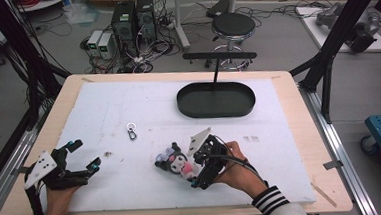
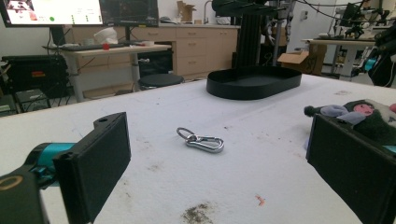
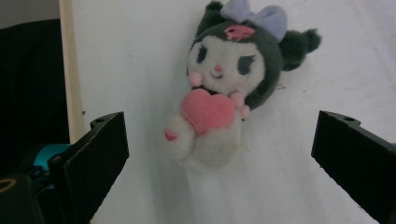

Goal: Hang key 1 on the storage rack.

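the right gripper (image 3: 219, 140) frames the plush toy (image 3: 224, 88) between its two black jaws, which stand wide apart and touch nothing. the toy lies on its back on the white mat (image 1: 143, 110), toward the person's side from the black oval tray (image 1: 216, 100), and the right gripper hovers just beside it. judging by that, the pick-up is only lined up: no grasp yet, no lift, and the tray holds nothing. the small metal clip (image 1: 131, 131) lies loose on the mat to the tray's left, untouched. the left gripper (image 1: 83, 155), well apart from the tray at the mat's near left corner, is spread open and idle. the toy's back and any loop on it are hidden.
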